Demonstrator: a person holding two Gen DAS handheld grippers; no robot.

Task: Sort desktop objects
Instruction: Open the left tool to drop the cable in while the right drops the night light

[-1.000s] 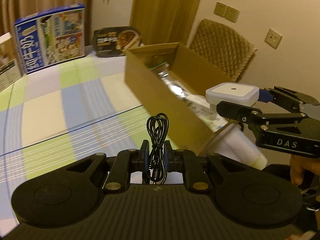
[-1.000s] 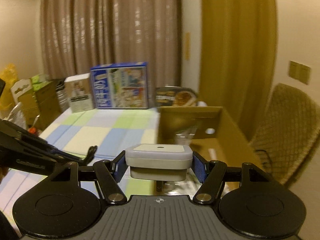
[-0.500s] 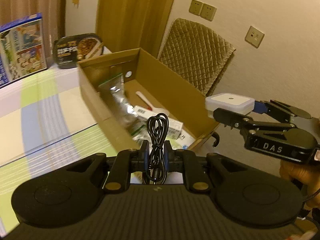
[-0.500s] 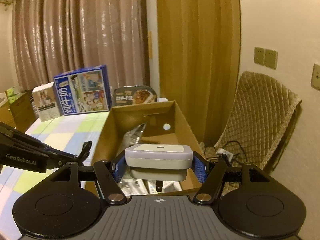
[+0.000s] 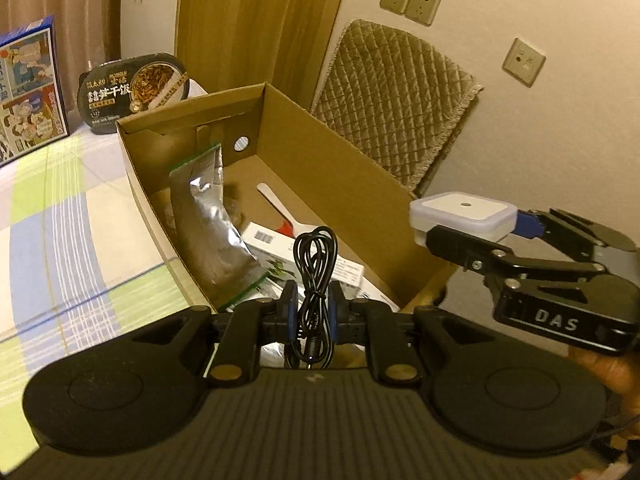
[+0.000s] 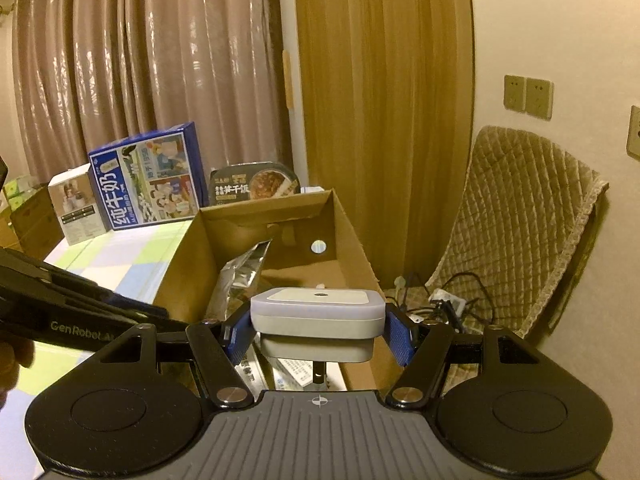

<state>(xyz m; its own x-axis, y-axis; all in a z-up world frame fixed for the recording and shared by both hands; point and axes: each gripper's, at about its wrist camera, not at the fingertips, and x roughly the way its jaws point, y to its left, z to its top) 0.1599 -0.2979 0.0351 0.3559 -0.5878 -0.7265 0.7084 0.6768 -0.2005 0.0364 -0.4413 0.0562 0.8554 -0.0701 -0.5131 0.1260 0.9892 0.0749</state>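
A: What is in the cardboard box?

B: A silver foil pouch leaning on its left wall, a white spoon and a flat white packet on the floor.

A: And the grippers?

B: The left gripper is closed tight on a coiled black cable, above the box's near end. The right gripper is clamped on a white plug adapter, above the box's near right corner.

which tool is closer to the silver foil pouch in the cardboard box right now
Left. The left tool, shut on the black cable, sits at the box's near end just beside the foil pouch. The right tool, holding the white plug adapter, is by the box's far side wall.
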